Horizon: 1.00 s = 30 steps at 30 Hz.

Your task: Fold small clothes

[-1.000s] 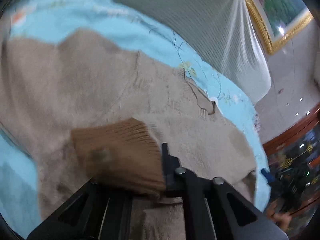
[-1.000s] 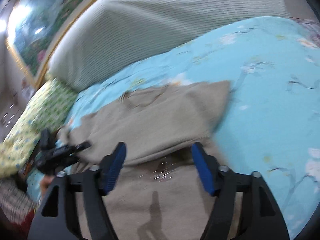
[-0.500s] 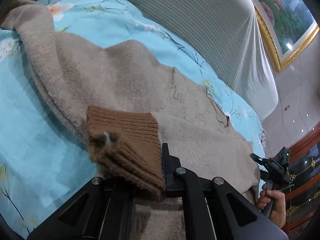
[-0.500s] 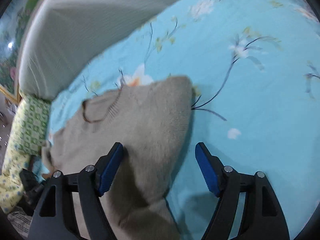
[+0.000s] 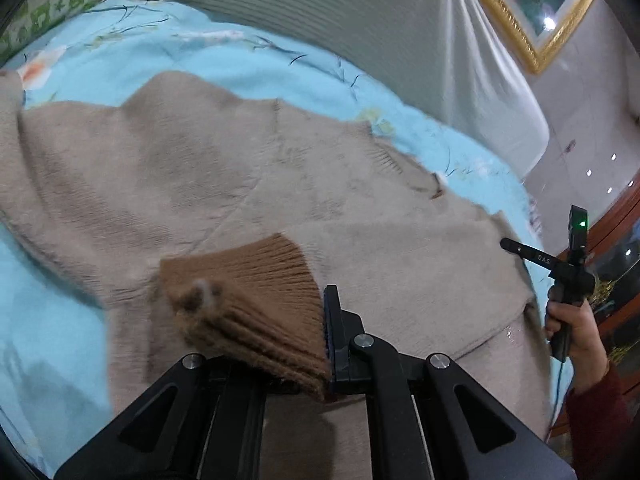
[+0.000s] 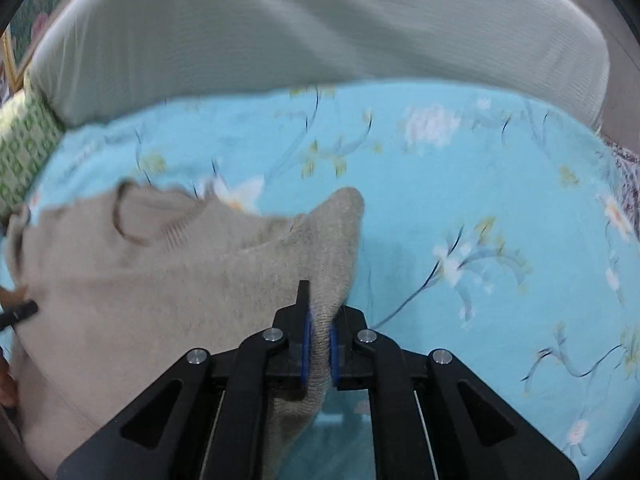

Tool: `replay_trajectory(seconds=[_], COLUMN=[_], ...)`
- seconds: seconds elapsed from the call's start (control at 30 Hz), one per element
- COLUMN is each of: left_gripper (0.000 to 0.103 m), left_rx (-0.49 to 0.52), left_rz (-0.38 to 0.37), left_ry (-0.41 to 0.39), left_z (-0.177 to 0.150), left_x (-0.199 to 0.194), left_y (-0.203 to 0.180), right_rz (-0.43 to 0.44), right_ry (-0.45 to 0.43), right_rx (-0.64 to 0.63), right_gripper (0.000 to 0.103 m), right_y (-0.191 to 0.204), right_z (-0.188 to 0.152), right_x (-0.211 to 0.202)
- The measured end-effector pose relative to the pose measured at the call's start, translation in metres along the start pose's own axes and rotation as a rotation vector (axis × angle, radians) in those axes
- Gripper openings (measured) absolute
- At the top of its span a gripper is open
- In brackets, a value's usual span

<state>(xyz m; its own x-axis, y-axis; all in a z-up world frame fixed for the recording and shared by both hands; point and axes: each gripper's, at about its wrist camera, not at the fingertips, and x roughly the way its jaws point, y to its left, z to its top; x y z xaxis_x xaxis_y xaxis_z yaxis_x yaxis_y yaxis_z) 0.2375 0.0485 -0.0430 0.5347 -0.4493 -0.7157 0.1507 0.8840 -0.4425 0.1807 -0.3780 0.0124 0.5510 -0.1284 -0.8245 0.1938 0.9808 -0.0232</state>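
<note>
1. Sweater (image 5: 248,184): a beige knit lying spread across the blue flowered bed (image 6: 460,184), with its neckline toward the grey striped headboard (image 5: 360,40).
2. Left gripper (image 5: 320,344): its fingers are clamped on the brown ribbed cuff (image 5: 256,304), which sits bunched over the sweater's body.
3. Right gripper (image 6: 318,344): its fingers have just been closing and now pinch a fold of beige knit between the blue pads at the sweater's right edge, near the shoulder corner. The hand (image 5: 572,328) holding this gripper shows at the far side of the left view.
4. Handling, as a judgement: the knit looks soft, thick and limp, light enough to lift but prone to sag and stretch between the two grips. It will not hold a crease unaided and may drag on the bedcover.
5. Where to hold: ribbed cuffs, hem and shoulder seams look firmest. A pinch on a single loose layer could slip or pull the knit out of shape, so taking a doubled edge seems safer.
</note>
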Motion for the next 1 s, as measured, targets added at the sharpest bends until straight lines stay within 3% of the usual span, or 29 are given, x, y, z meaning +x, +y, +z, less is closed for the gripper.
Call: replay_trajectory(seconds=[0.13,0.2,0.23,0.3,0.4,0.43,0.5,0.53,0.6,0.67,0.73,0.83,1.0], left_gripper=[0.021,0.024,0.025,0.030,0.031,0.031,0.032,0.034,0.037,0.038,0.052,0.066,0.075], left_rx=[0.028,0.021,0.017,0.008,0.014,0.015,0.011,0.008,-0.005,-0.032,-0.068,-0.119,-0.240], left_rz=[0.035,0.030,0.024,0.030,0.045,0.052,0.058,0.062,0.078,0.067,0.075,0.086,0.121], left_ry=[-0.002,-0.006,-0.007,-0.005,-0.002,0.000,0.000,-0.002,0.005,-0.005,-0.031,-0.094,-0.154], left_z=[-0.002,-0.004,-0.004,-0.005,-0.008,-0.008,-0.010,-0.010,-0.012,-0.014,-0.015,-0.016,-0.008], left_x=[-0.011,-0.016,-0.016,-0.014,-0.013,-0.014,-0.019,-0.020,-0.026,-0.038,-0.055,-0.085,-0.116], left_y=[0.002,0.003,0.003,0.002,-0.002,-0.002,0.001,0.003,0.011,0.019,0.030,0.049,0.094], right_rz=[-0.030,-0.024,0.005,0.148,0.280,0.265,0.114,0.095,0.156,0.128,0.117,0.180,0.271], right_ry=[-0.007,-0.069,-0.093,-0.120,-0.051,-0.026,0.017,0.023,0.013,0.013,-0.013,-0.054,-0.049], right_rx=[0.102,0.139,0.146,0.125,0.100,0.107,0.136,0.164,0.246,0.226,0.202,0.193,0.156], right_gripper=[0.033,0.034,0.034,0.034,0.034,0.034,0.033,0.027,0.021,0.022,0.026,0.035,0.043], right_y=[-0.010,-0.003,0.004,0.026,0.050,0.051,0.036,0.022,0.006,0.009,0.019,0.032,0.071], right_z=[-0.015,-0.024,-0.028,-0.041,-0.063,-0.066,-0.077,-0.082,-0.085,-0.084,-0.082,-0.082,-0.094], right_x=[-0.013,-0.044,-0.054,-0.076,-0.071,-0.064,-0.048,-0.042,-0.043,-0.050,-0.063,-0.081,-0.084])
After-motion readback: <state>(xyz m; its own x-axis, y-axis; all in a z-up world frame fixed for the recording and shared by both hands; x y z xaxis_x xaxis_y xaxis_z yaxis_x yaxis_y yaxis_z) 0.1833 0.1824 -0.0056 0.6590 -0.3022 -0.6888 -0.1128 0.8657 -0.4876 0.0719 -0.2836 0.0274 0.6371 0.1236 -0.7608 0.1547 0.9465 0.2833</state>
